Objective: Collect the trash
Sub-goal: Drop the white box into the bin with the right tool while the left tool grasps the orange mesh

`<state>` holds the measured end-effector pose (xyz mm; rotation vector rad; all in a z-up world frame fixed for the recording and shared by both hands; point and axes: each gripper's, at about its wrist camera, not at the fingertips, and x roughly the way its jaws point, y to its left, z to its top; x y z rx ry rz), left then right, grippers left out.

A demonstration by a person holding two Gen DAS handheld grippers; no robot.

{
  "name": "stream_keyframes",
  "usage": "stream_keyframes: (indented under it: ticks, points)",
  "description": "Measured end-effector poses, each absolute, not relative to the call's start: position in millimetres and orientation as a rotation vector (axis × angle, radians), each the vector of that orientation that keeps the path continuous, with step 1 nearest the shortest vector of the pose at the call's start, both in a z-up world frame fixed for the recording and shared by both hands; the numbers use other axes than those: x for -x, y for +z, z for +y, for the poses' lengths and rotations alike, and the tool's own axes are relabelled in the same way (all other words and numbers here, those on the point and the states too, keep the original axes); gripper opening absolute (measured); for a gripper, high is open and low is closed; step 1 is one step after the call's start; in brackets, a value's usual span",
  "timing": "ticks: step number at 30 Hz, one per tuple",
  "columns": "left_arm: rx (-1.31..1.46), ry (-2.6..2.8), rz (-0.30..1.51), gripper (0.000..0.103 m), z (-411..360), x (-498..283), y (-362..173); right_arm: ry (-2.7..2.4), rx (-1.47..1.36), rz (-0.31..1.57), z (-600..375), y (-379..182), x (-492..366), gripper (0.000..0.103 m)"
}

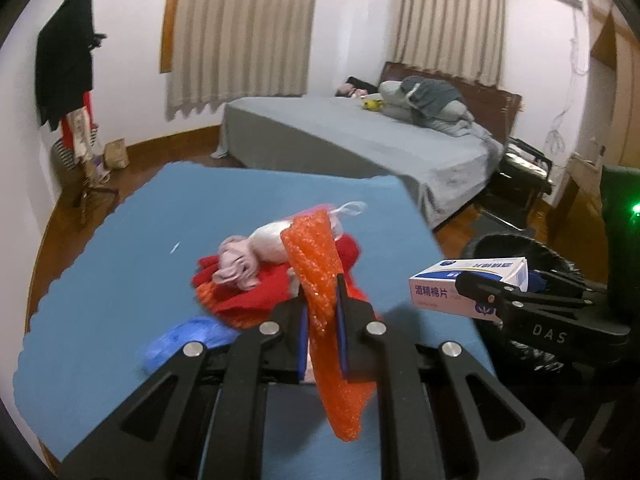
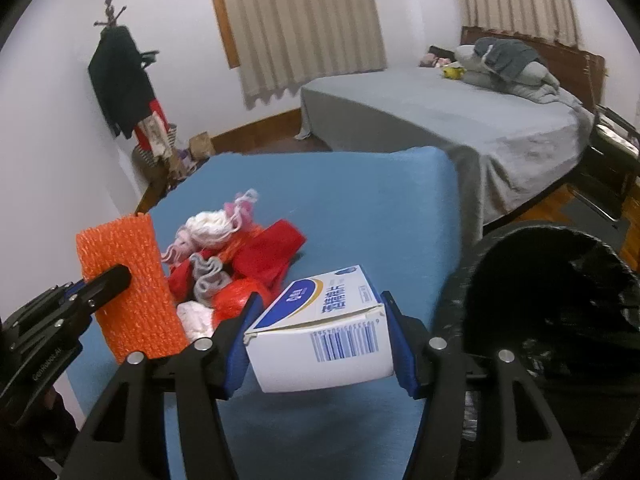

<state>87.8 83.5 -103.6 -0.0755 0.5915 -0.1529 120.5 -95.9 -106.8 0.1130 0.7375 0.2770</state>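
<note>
Worktop (image 2: 360, 200): covered in blue cloth; carries the remaining litter, so both pairs of tongs work from the near edge.

Bin (image 2: 552, 280): black-lined, mouth open, standing just beside the worktop's right edge; placed there, apparently, so held pieces need only swing across.

Litter heap (image 1: 256, 276): red cloth, pale yarn and crumpled bits bunched mid-worktop; a blue scrap (image 1: 180, 340) lies apart on the near side. Not yet collected.

White carton (image 2: 320, 332): printed, barcode end toward the camera. Right tongs (image 2: 320, 344) clamp it by both side walls, clear of the worktop, near the bin's rim, probably for dropping in.

Orange foam mesh sleeve (image 1: 320, 300): limp, pinched flat. Left tongs (image 1: 322, 320) clenched on its middle, both ends hanging free, lifted off the heap.
</note>
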Motion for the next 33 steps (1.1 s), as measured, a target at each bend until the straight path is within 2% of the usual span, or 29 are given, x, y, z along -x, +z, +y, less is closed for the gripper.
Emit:
stream_keyframes:
  ticks: [16,28,29,30,31,32,33]
  points:
    - [0.047,-0.428,0.581,0.011,-53.3,-123.2,-89.4,0.013,-0.181,0.695,-226.2,-98.9,-105.4,0.058]
    - [0.008,-0.615,0.656,0.012,-164.5,-147.0,-118.1,-0.169,-0.234,0.744,-311.0,-125.6,-92.5,0.058]
    - [0.000,-0.622,0.660,0.015,-171.2,-148.2,-119.9,-0.183,-0.230,0.754,-314.3,-128.2,-92.2,0.059]
    - [-0.010,-0.627,0.666,0.026,-176.6,-150.4,-122.3,-0.195,-0.228,0.755,-316.9,-128.3,-91.9,0.059]
    - [-0.018,-0.632,0.671,0.033,-179.8,-151.1,-123.9,-0.202,-0.229,0.757,-318.9,-129.0,-92.2,0.060]
    - [-0.020,-0.632,0.671,0.041,-181.1,-151.4,-125.6,-0.208,-0.231,0.758,-320.9,-129.5,-91.5,0.064]
    - [-0.019,-0.631,0.670,0.044,-179.1,-151.0,-126.7,-0.218,-0.231,0.756,-323.9,-130.7,-88.0,0.069]
